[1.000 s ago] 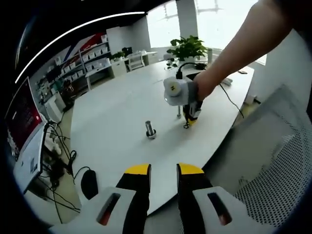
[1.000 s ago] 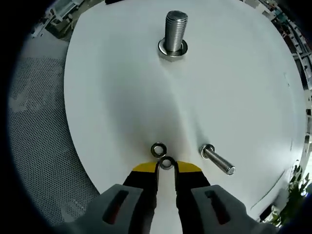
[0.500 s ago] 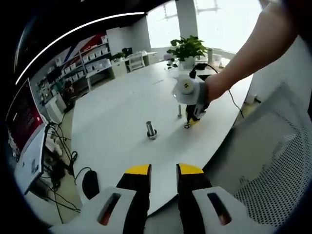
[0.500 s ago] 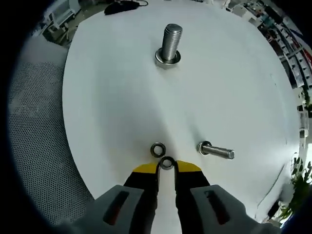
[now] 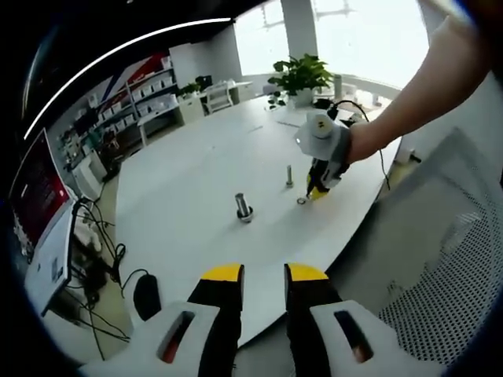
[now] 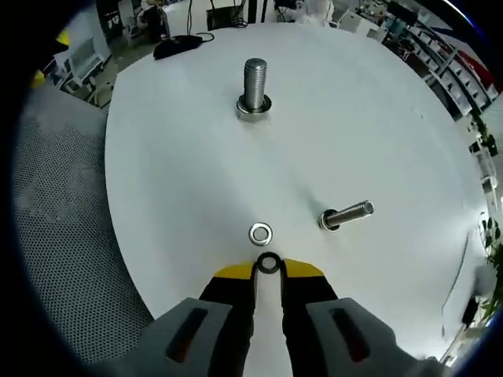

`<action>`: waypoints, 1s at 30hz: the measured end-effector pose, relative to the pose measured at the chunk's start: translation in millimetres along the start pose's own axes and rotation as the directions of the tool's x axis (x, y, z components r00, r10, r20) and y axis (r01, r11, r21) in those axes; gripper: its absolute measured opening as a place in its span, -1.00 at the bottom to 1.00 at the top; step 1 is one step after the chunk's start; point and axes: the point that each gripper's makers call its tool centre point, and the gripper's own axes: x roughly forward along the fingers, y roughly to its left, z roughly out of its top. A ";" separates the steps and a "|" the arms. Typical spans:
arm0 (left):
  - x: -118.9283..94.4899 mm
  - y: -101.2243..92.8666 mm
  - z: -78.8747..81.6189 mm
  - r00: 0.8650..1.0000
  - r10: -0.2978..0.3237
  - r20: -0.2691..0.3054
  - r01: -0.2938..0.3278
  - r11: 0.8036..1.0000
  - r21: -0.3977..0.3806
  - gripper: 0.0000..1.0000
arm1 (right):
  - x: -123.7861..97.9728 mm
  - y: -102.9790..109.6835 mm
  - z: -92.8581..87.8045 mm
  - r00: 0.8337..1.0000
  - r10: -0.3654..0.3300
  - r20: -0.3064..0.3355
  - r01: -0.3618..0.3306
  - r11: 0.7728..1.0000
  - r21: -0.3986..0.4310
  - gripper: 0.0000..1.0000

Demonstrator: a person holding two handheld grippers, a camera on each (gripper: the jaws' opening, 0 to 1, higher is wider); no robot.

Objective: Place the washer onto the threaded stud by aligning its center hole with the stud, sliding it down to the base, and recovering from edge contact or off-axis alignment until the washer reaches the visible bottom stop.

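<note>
Shiny metal threaded stud (image 6: 254, 85) & washer (image 6: 269, 263); smooth matt white table (image 6: 377, 141); yellow-tipped plastic tongs (image 6: 269, 269).

My left view sits back off the worktop (image 5: 181, 188) edge, looking across it at the stud (image 5: 243, 208), far. My right view looks steeply down, close, stud (image 6: 254, 86) ahead. Both share the stud and surrounding worktop (image 6: 377, 141).

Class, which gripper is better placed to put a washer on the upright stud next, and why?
Right. The right gripper already pinches a washer facing the stud; the left gripper sits back off the table.
</note>
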 end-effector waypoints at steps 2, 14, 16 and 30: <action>0.8 -0.8 -0.9 1.000 -0.004 -0.005 0.004 1.000 0.003 -0.64 | -4.0 -4.0 3.9 1.000 -0.006 0.021 0.005 1.000 0.007 -0.73; 1.9 -0.3 -1.2 1.000 -0.004 -0.005 0.004 1.000 0.001 -0.63 | -34.8 -38.9 32.8 0.987 -0.072 0.140 0.064 0.996 0.064 -0.72; 1.7 -0.8 -0.6 1.000 -0.005 -0.004 0.005 1.000 0.003 -0.63 | -37.1 -45.9 38.0 0.983 -0.086 0.160 0.077 0.995 0.060 -0.72; 0.6 -0.2 1.1 1.000 -0.002 0.006 0.002 1.000 0.000 -0.63 | -35.2 -58.1 48.3 0.980 -0.106 0.170 0.105 0.994 0.014 -0.72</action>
